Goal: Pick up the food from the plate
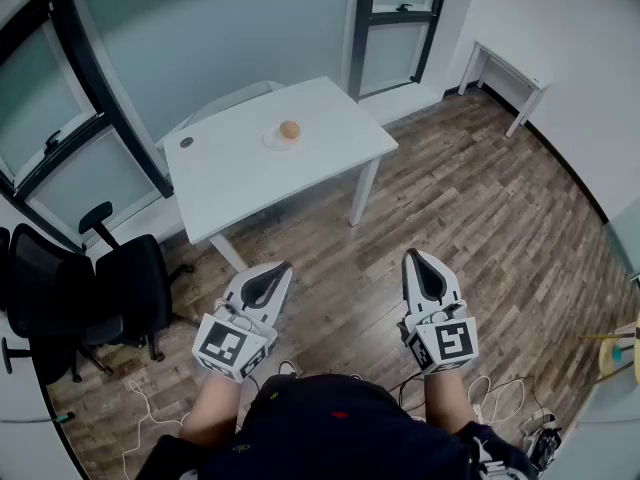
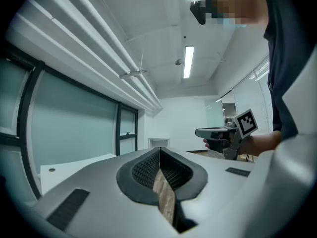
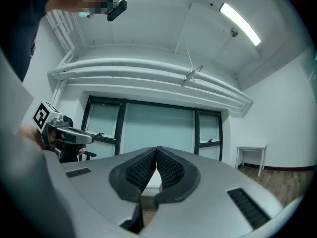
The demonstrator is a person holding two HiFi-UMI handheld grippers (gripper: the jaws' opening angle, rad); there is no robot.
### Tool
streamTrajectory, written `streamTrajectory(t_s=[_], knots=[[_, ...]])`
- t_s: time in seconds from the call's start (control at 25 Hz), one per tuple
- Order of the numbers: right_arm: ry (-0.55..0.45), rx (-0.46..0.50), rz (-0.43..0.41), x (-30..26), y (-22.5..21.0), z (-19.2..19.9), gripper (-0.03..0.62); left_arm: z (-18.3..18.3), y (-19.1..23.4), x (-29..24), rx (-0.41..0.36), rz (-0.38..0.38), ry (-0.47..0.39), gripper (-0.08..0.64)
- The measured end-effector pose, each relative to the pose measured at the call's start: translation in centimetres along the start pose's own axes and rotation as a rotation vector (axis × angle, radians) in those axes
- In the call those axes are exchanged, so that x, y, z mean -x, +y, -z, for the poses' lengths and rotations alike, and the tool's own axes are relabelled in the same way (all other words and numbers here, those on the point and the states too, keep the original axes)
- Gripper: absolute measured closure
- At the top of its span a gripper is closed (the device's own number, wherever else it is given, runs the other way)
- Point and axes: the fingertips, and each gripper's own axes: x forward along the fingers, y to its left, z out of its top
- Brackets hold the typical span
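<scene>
Head view: your left claw [image 1: 279, 269] and right claw [image 1: 414, 257] sit low by your body over the wood floor [image 1: 470, 198], well apart from the white counter [image 1: 235, 173]. The round brown food [image 1: 289, 129] is on a small plate [image 1: 272, 142] near the counter's middle. Both gripper views show each claw's tips pressed together with nothing between them.

A white worktop [image 1: 250, 173] stands on the wooden plank floor [image 1: 480, 218]. Near its far edge lies a small pale plate [image 1: 275, 141] (a round orange-brown food item [image 1: 290, 129] sits on it). A small dark disc [image 1: 186, 142] lies by the left corner, well apart from the plate. A black office chair [image 1: 125, 288] stands on the floor nearby.
</scene>
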Motion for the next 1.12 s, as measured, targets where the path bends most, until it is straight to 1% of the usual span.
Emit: streamTrajectory(t_s=[0.2,0.4,0.56,0.68,0.84,1.0,1.12], knots=[[0.015,0.019,-0.004,-0.8,1.2,0.0,0.568,0.4,0.5,0.6,0.001,0.012,0.007,0.537],[0.015,0.040,0.005,-2.0,3.2,-0.2,0.568,0.4,2.7,2.1,0.012,0.008,0.000,0.537],[0.020,0.009,0.016,-3.6,5.0,0.2,0.568,0.6,5.0,3.3,0.018,0.021,-0.012,0.537],[0.043,0.003,0.014,-4.6,7.5,1.0,0.568,1.3,6.5,4.6,0.021,0.038,-0.007,0.537],[0.056,0.022,0.000,-6.1,11.0,2.0,0.567,2.5,8.9,6.7,0.021,0.059,0.007,0.537],[0.086,0.037,-0.015,-7.9,14.2,3.1,0.567,4.1,11.7,8.6,0.050,0.050,0.031,0.537],[0.098,0.035,-0.028,-9.3,15.2,3.3,0.567,4.6,13.3,9.1,0.062,0.043,0.033,0.537]])
